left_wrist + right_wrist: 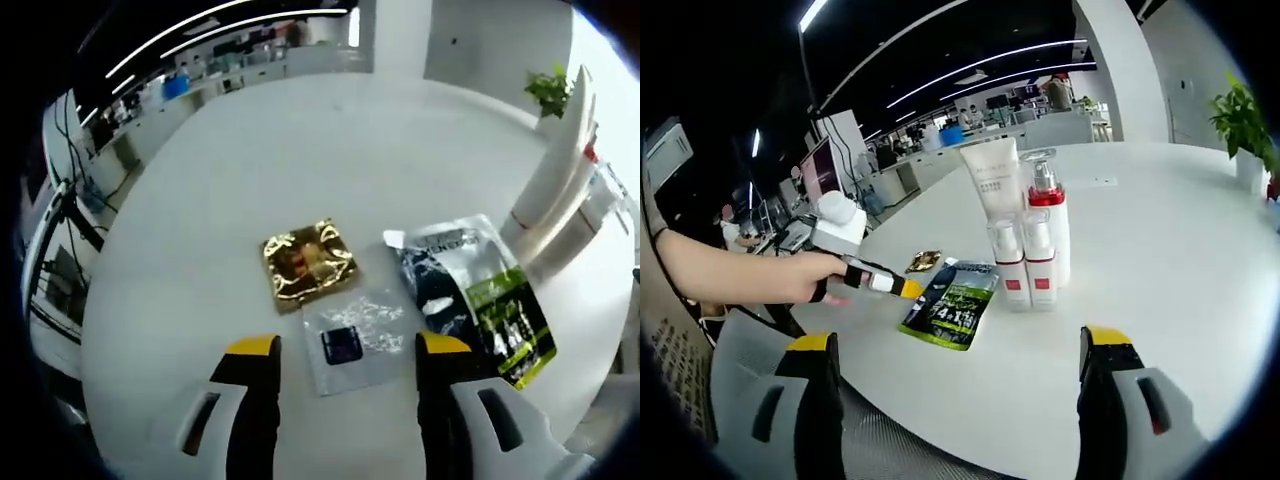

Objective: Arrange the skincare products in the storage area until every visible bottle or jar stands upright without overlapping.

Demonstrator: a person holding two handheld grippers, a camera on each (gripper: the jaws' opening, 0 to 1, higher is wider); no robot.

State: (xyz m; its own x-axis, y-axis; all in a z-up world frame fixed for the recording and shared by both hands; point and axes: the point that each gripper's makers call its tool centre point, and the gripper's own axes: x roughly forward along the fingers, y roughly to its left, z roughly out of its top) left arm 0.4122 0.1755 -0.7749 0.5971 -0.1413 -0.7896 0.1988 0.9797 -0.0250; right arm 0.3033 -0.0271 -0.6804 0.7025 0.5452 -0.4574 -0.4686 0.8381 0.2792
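On a round white counter (300,170) in an open office, skincare products are laid out in two loose groups. In the left gripper view, three flat sachets lie near the counter's edge: a gold foil sachet (309,262), a clear sachet (357,338) with a dark label just beside it, and a black and green sachet (480,300) a little further over. Behind the black and green sachet, white tubes and bottles rise at a slant, a tilt that probably comes from the fisheye lens.

The left gripper (345,350) hovers above the clear sachet, jaws wide apart and holding nothing; the placing suggests this sachet is the next thing to be picked up.

In the right gripper view, a cluster stands upright further in on the counter: a tall white tube (994,178), a pump bottle with a red collar (1047,215), and two small white bottles with red bands (1025,263) in front, close together and apparently touching. They already look settled. The black and green sachet lies flat just beside them.

The right gripper (958,348) is held back off the counter's near edge, jaws wide and empty, probably waiting its turn. From the left of this view, a hand (805,277) reaches in holding the other gripper over the sachets.
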